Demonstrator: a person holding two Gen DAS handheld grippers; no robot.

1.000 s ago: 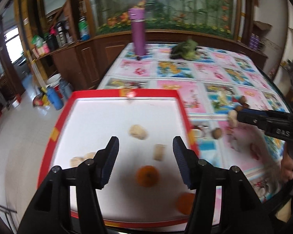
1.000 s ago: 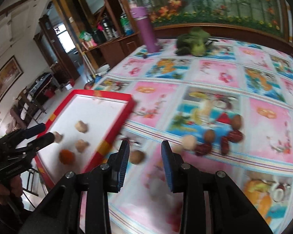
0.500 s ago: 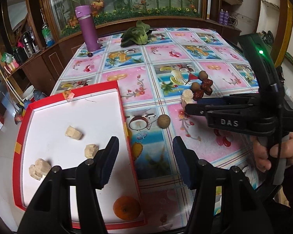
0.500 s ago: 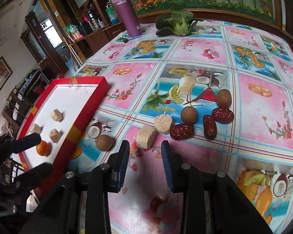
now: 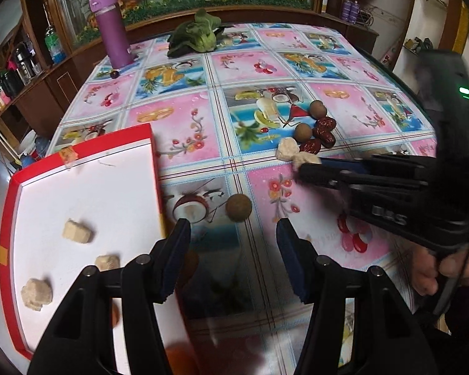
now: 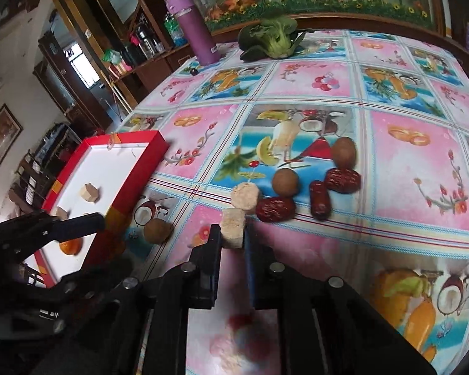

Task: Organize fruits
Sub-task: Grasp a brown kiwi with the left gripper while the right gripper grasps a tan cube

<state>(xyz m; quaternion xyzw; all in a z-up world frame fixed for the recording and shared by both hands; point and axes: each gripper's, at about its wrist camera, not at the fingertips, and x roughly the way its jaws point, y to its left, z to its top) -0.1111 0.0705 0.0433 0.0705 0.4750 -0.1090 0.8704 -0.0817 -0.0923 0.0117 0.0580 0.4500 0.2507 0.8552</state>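
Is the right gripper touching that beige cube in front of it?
Touching. In the right wrist view, the right gripper has both fingers pressed against the sides of the beige cube, with no gap visible.

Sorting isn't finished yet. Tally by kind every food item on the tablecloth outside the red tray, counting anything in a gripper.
Red dates: 3
Brown round fruits: 3
Beige chunks: 2, one between the right gripper's fingers
Small dark fruit: 1
Leafy green vegetable: 1
Total: 10
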